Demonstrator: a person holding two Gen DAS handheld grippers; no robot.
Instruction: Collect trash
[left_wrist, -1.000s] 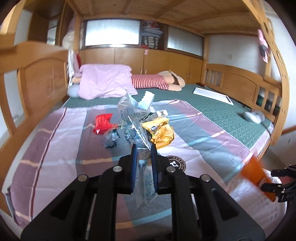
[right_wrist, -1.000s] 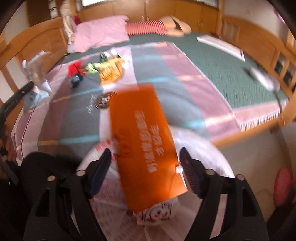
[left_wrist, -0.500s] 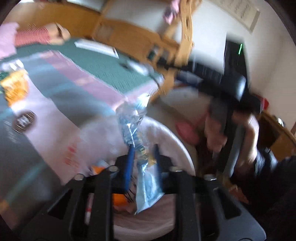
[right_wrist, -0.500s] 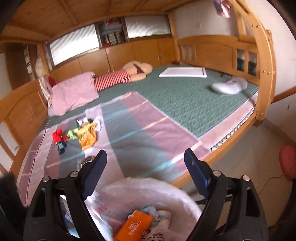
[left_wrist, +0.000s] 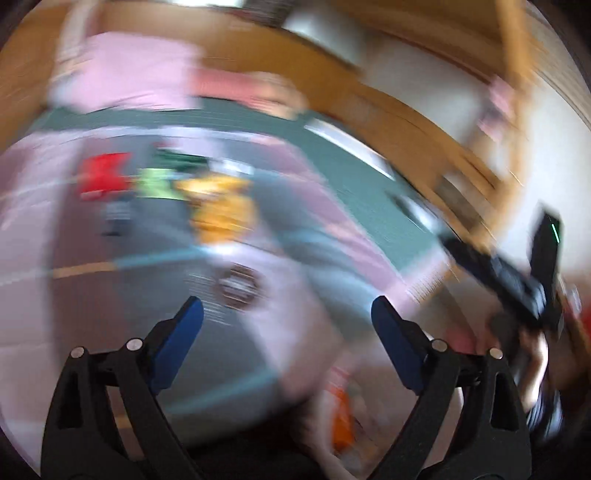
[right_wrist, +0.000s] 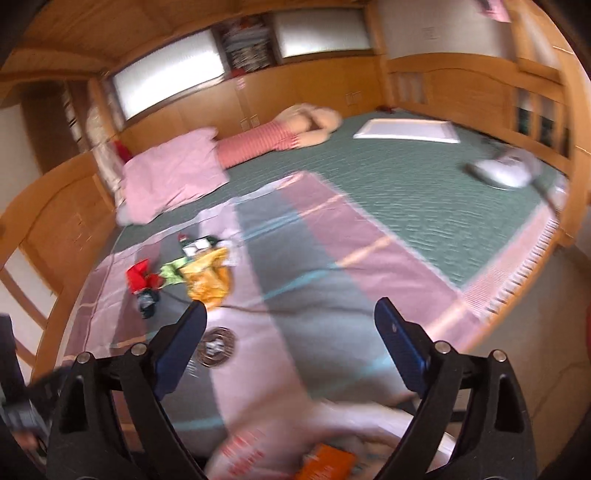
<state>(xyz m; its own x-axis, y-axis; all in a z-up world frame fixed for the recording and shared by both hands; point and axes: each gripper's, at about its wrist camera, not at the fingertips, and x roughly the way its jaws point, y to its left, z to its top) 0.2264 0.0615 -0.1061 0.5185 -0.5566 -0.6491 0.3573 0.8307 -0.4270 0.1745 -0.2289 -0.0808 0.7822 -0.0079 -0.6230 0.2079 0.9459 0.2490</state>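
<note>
Both grippers are open and empty. My left gripper (left_wrist: 288, 317) faces the bed in a heavily blurred view; the red wrapper (left_wrist: 103, 177), green wrapper (left_wrist: 155, 182) and yellow wrapper (left_wrist: 221, 210) lie ahead on the striped blanket. My right gripper (right_wrist: 290, 325) hovers over the near bed edge. The red wrapper (right_wrist: 138, 275), green wrapper (right_wrist: 171, 273), yellow wrapper (right_wrist: 208, 277) and a dark wrapper (right_wrist: 147, 302) lie ahead to its left. The white trash bag (right_wrist: 266, 443) is below it, with an orange packet (right_wrist: 325, 461) inside. The bag (left_wrist: 332, 406) also shows in the left view.
A pink pillow (right_wrist: 173, 173) and a striped plush (right_wrist: 273, 136) lie at the bed's head. A white board (right_wrist: 406, 131) and a white object (right_wrist: 506, 170) lie on the green cover. A wooden frame (right_wrist: 461, 85) surrounds the bed. The other gripper (left_wrist: 517, 280) shows at right.
My left gripper has let go of the clear crinkled wrapper, opened wide, and swung from the trash bag back toward the bed. My right gripper stays open and has tilted toward the bed.
</note>
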